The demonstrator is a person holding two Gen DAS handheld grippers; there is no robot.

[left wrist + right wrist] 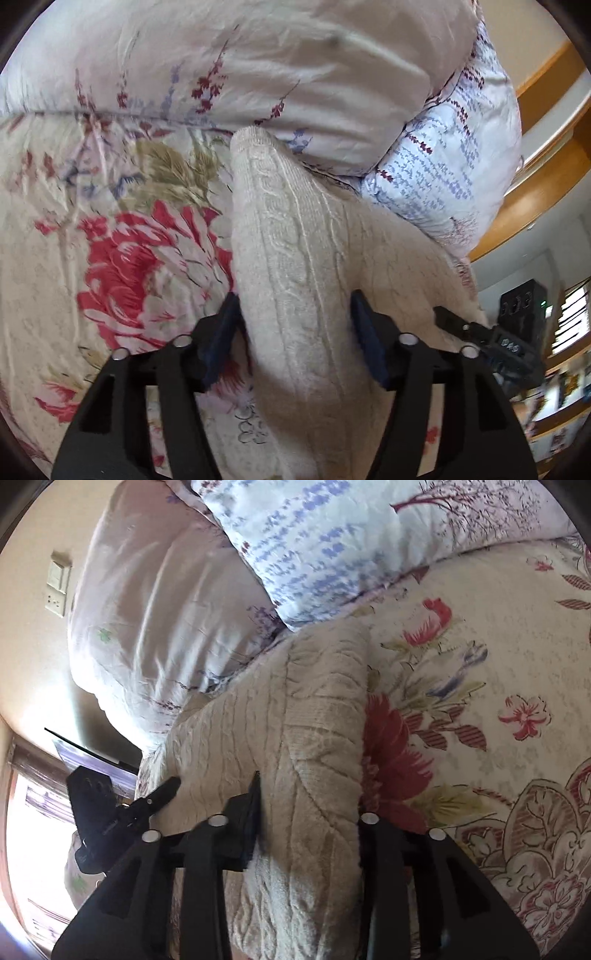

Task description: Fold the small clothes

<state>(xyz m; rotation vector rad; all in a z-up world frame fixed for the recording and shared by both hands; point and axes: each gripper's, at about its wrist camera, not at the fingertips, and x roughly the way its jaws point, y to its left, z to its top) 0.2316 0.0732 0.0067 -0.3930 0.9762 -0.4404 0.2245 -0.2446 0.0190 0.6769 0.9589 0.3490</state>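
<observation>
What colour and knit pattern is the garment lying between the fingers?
Cream-beige sweater with a cable-knit pattern; clearest in the left wrist view.

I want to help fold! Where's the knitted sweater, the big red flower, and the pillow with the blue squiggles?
knitted sweater (295,236): left wrist view, on its cable-knit middle.
big red flower (129,273): left wrist view, on the petals printed on the bedspread.
pillow with blue squiggles (317,542): right wrist view, on its patterned front.

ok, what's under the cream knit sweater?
The cream knit sweater lies on the floral bedspread, which shows all around it. Its far end meets the pillows. Whatever sits beneath its folds is covered.
</observation>
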